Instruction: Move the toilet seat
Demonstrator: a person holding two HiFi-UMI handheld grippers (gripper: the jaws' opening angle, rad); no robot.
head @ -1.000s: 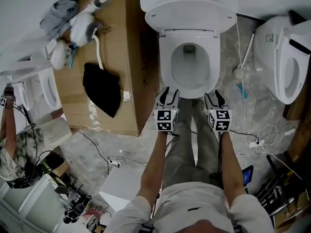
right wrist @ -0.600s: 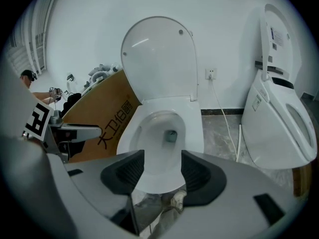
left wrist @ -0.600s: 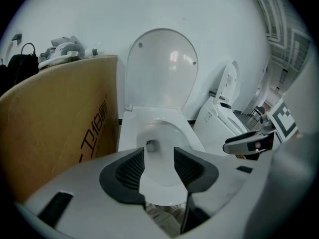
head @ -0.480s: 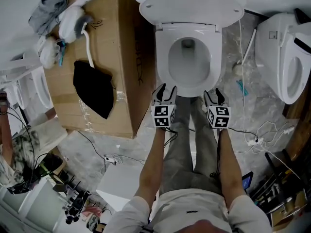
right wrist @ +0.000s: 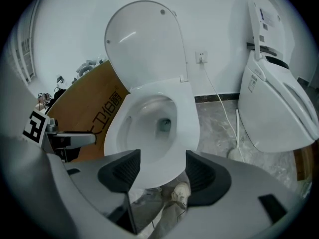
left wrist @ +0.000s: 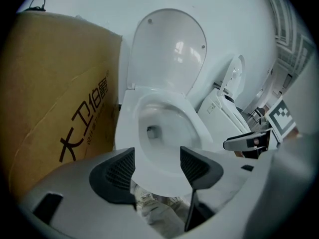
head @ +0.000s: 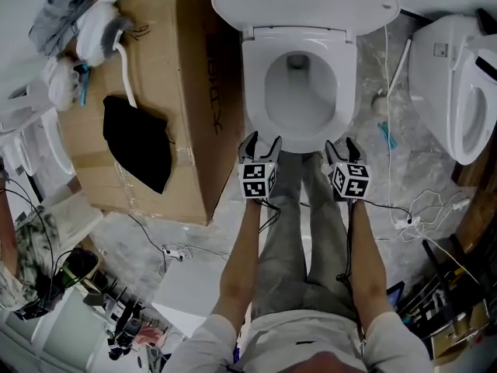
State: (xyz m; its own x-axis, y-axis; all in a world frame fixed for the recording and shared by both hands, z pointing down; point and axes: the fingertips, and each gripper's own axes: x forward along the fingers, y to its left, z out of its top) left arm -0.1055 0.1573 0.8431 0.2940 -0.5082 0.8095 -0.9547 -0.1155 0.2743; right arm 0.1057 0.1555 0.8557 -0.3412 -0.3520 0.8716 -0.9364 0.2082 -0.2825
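A white toilet stands in front of me with its lid raised against the tank and the seat ring lying down on the bowl. In the head view my left gripper hangs just short of the seat's front left edge. My right gripper is level with it at the front right. Both pairs of jaws are opening and grip nothing. In the left gripper view the seat's front rim shows beyond the gap of the left gripper. The right gripper likewise frames the seat under the upright lid.
A big cardboard box stands close at the toilet's left, with a black cloth and white fittings on it. A second toilet stands at the right. Cables trail over the marble floor. My legs and shoes are below the grippers.
Both grippers have edged forward to the seat's front rim, and their jaws stand wider apart. The view has shifted, so the toilet sits nearer.
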